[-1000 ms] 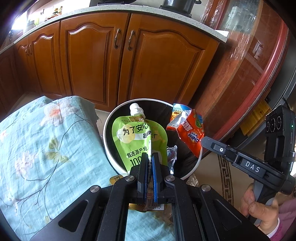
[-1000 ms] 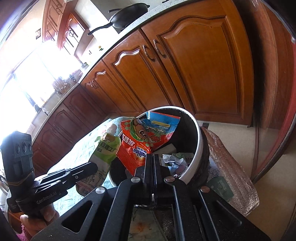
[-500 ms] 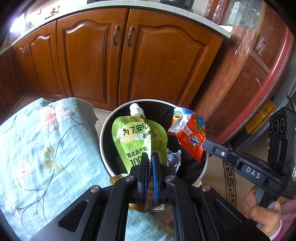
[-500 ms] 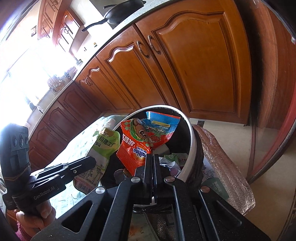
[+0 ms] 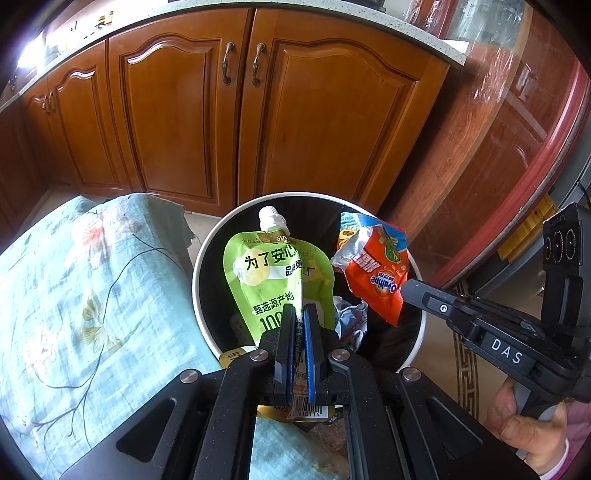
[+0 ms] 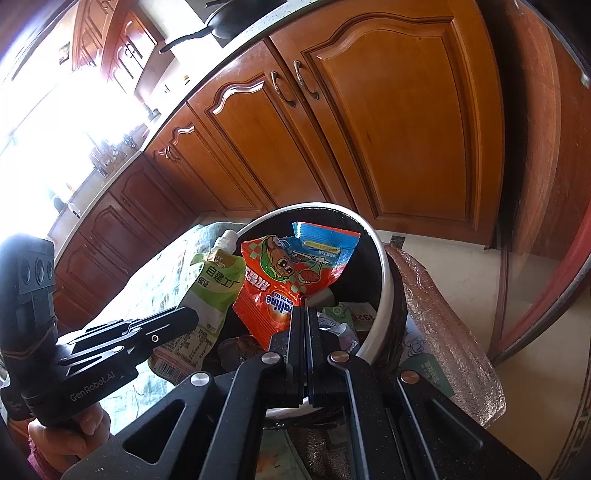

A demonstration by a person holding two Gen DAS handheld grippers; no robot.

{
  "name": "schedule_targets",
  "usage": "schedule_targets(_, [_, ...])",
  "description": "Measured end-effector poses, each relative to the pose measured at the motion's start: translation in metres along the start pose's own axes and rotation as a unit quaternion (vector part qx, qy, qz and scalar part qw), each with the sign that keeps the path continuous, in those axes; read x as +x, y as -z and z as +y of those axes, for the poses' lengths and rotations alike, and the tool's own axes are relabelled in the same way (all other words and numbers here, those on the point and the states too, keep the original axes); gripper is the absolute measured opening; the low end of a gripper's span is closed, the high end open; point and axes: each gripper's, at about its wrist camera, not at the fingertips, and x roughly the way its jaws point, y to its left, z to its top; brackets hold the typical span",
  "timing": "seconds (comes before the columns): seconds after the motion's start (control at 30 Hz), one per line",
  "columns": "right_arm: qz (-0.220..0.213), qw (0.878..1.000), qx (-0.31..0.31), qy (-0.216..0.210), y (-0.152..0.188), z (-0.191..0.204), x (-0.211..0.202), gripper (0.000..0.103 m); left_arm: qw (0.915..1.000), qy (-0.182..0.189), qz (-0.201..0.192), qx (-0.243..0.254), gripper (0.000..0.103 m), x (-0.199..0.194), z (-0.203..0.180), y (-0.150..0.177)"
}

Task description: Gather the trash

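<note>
Both grippers holding trash over bin
Left gripper (image 5: pixel 300 325) clamps green pouch (image 5: pixel 275 277), right gripper (image 6: pixel 304 325) clamps orange wrapper (image 6: pixel 284 280), both above the bin (image 5: pixel 207 258); release only once fully inside the rim.

A home kitchen: wooden cabinets (image 5: pixel 177 122) under a speckled countertop (image 5: pixel 295 5), pan (image 6: pixel 240 18) on top.

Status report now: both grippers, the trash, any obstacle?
Left gripper shut on green spouted pouch. Right gripper shut on orange snack wrapper. Both over white-rimmed round bin. Nothing blocking.
</note>
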Motion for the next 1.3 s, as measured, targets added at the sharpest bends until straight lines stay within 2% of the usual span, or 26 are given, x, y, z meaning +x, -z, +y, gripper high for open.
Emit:
schedule_targets(0.37, [0.008,1.0,-0.005,0.013,-0.004,0.001,0.009,0.002,0.9999,0.011,0.002,-0.002,0.003,0.004,0.002,-0.005])
schedule_targets(0.43, [0.013,1.0,-0.006,0.013,-0.004,0.001,0.01,0.006,0.9999,0.01,0.003,-0.005,0.008,0.003,0.002,-0.006])
schedule_targets(0.47, [0.015,1.0,-0.006,0.012,-0.004,0.001,0.012,0.007,0.9999,0.011,0.004,-0.007,0.016,0.003,0.003,-0.006])
schedule_targets(0.5, [0.017,1.0,-0.005,0.013,-0.004,0.001,0.013,0.01,0.9999,0.01,0.001,-0.01,0.026,0.001,0.004,-0.006])
schedule_targets(0.57, [0.013,1.0,0.0,0.012,-0.003,0.0,0.011,0.033,0.9998,0.007,-0.014,-0.014,0.036,-0.007,0.006,-0.006])
schedule_targets(0.63, [0.005,1.0,0.004,0.007,-0.001,0.001,0.006,0.042,0.9995,0.007,-0.026,-0.02,0.042,-0.015,0.01,-0.002])
schedule_targets(0.7, [-0.003,1.0,0.005,0.005,0.001,0.002,0.001,0.044,0.9989,0.005,-0.038,-0.027,0.05,-0.025,0.013,0.002])
schedule_targets(0.77, [-0.008,1.0,0.01,-0.001,0.004,0.004,-0.006,0.057,0.9981,0.0,-0.052,-0.034,0.057,-0.035,0.017,0.008])
schedule_targets(0.87, [-0.026,1.0,0.012,-0.008,0.011,0.009,-0.017,0.075,0.9962,0.0,-0.072,-0.049,0.061,-0.053,0.025,0.023])
schedule_targets(1.07, [-0.056,0.998,0.017,-0.022,0.028,0.026,-0.039,0.09,0.9916,0.007,-0.098,-0.084,0.072,-0.087,0.038,0.065])
schedule_targets(1.2, [-0.075,0.997,0.015,-0.026,0.046,0.043,-0.053,0.095,0.9879,0.009,-0.112,-0.107,0.075,-0.107,0.048,0.095])
schedule_targets(1.3, [-0.088,0.996,0.01,-0.023,0.06,0.055,-0.063,0.096,0.9843,-0.005,-0.13,-0.119,0.075,-0.125,0.054,0.122])
